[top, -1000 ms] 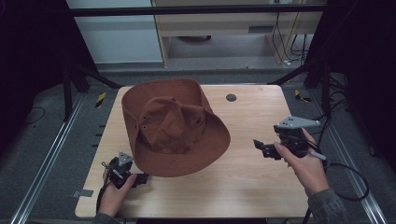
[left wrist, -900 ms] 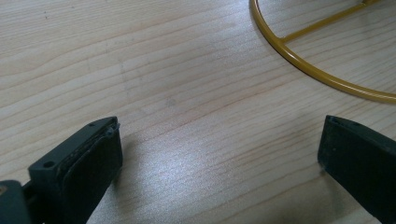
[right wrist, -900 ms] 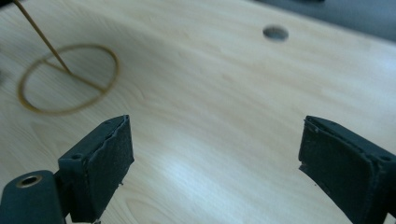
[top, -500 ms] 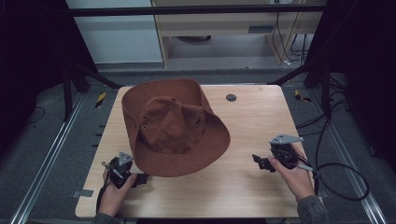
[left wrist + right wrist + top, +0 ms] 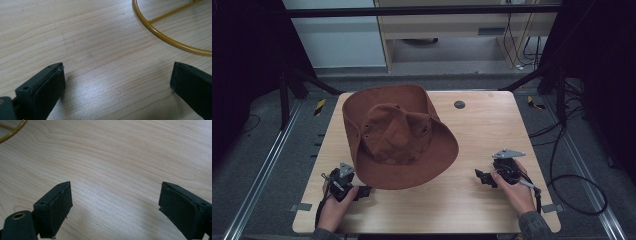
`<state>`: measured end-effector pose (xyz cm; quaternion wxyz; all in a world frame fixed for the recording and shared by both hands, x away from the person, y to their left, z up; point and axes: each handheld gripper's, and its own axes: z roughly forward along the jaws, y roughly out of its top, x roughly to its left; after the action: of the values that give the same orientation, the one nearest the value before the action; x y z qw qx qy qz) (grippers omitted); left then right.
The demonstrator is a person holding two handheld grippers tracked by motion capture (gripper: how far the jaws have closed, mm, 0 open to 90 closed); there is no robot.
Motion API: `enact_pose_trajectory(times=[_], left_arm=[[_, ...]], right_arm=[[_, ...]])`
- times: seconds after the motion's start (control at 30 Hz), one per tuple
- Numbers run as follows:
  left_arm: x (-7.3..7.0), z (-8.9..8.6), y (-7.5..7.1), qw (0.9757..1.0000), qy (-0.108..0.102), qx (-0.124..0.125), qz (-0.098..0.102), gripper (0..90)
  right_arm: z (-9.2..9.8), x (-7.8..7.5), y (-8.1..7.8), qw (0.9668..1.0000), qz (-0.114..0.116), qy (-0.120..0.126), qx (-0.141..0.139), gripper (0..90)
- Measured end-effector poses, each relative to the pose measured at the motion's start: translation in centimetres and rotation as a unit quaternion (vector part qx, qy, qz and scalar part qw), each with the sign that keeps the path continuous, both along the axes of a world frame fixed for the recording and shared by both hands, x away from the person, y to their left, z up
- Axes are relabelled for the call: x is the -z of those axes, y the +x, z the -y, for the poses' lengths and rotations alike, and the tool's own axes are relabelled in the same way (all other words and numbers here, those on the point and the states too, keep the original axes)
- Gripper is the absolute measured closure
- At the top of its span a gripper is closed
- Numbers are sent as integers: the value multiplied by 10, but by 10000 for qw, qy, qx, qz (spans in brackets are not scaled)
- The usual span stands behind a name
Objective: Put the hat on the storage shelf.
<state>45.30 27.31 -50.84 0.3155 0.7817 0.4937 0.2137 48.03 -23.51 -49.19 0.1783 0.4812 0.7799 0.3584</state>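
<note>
"Brown felt, was it — the hat (image 5: 399, 137)?"

"Brown, yes, though I couldn't swear to the stuff. It sat crown up on the wooden table (image 5: 492, 125), left of the middle, its brim reaching close to the far edge and well toward the near one."

"And the left gripper (image 5: 362, 191)?"

"Down by the near left corner, held in the person's left hand (image 5: 334, 210) — just beside the hat's near brim, perhaps under its edge; I couldn't tell whether they touched. Its jaws stood wide, nothing between them but bare wood. A thin yellow wire ring (image 5: 160, 33) lay on the table ahead of them."

"The right gripper (image 5: 481, 177)?"

"Near the right edge, toward the near side, well apart from the hat. Jaws spread wide too, over bare tabletop."
</note>
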Motion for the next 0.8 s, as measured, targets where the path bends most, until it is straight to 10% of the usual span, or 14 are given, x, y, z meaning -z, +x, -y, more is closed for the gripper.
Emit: enact_pose_trajectory(times=[0.63, 0.8], left_arm=[[0, 1, 0, 10000, 1, 21, -4, 0], [0, 1, 0, 10000, -1, 23, -4, 0]], right_arm=[[-9, 15, 3, 9999, -89, 44, 142, 80], [-18, 20, 0, 9993, 140, -320, 106, 38]])
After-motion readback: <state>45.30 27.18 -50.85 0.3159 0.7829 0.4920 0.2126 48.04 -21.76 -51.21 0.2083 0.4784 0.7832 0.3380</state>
